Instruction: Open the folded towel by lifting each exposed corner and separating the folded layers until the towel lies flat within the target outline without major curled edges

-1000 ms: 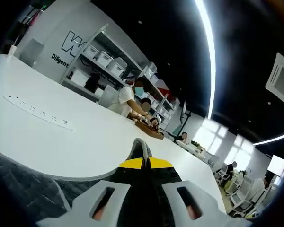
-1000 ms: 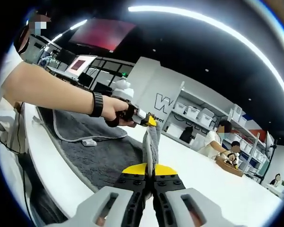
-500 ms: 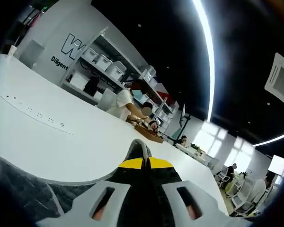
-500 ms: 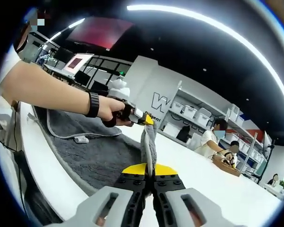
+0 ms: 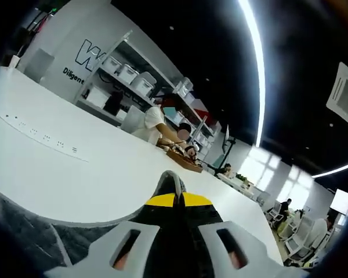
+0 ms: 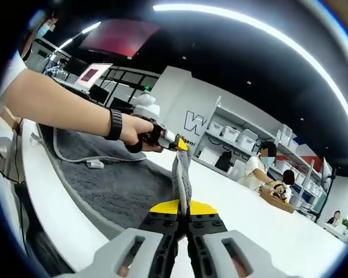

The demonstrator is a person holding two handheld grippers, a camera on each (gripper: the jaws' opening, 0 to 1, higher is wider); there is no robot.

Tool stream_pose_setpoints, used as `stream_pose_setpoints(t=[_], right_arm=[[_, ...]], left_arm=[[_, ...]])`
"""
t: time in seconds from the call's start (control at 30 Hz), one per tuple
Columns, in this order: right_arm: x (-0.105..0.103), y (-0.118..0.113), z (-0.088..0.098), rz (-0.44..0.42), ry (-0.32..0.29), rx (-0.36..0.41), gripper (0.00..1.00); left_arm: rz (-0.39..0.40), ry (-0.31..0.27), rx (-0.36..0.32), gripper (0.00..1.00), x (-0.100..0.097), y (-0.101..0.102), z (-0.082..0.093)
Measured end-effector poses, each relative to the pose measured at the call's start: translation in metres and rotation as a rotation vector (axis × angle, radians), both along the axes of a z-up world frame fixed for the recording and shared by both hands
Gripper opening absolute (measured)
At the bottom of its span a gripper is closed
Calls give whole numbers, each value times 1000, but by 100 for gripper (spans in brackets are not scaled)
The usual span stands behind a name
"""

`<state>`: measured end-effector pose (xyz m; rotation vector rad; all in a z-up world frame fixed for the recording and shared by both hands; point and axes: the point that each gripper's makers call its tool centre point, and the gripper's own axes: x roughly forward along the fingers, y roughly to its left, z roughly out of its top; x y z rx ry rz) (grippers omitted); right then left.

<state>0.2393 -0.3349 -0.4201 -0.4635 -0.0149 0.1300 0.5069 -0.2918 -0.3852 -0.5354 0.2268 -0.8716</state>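
**Grey towel held up by one edge between both grippers**

The white counter (image 6: 261, 223) was the largest thing in sight, curving away toward shelving with storage boxes (image 6: 235, 139) along the far wall. Taking the counter as the landmark: the grey towel (image 6: 113, 188) lay spread over its near-left part in the right gripper view, its pale border running along the counter edge, with a small white tag (image 6: 94, 164) resting on the pile (the writing on it could not be read). From that spread part one edge of the towel rose clear of the counter in a narrow vertical strip.

The right gripper (image 6: 182, 209) had its fingers closed tight on the lower end of that strip, yellow tips pressed together around the cloth. The left gripper (image 6: 175, 143), held in a person's hand (image 6: 136, 132) with a black wristband (image 6: 114, 124), pinched the strip's upper end above the counter. In the left gripper view, the left gripper (image 5: 173, 200) showed its fingers closed with a small fold of towel (image 5: 169, 180) poking up between them, and grey cloth hung below the counter's rim. People sat at the counter's far end.
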Motion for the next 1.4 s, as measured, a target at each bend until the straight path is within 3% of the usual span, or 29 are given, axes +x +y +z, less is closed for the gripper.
stream_pose_setpoints(t=[0.5,0.6,0.93,1.17,1.4], right_arm=[[0,-11,-14,-31,33,-27,0],[2,-13,-18,-33,41,-26,0],[3,-20,-25,-45,68,-20,0],[1,-26,-27,-62,75,-13,0],[-1,-31,-22,-79,66,-1,1]], left_arm=[[-15,20,-1,0,0,-21,-11],[-11,21,33,0,2,-23,-18],[-16,35,48,0,5,-32,-27],[-34,31,53,0,7,-42,-27],[-80,75,41,1,-1,-52,-33]])
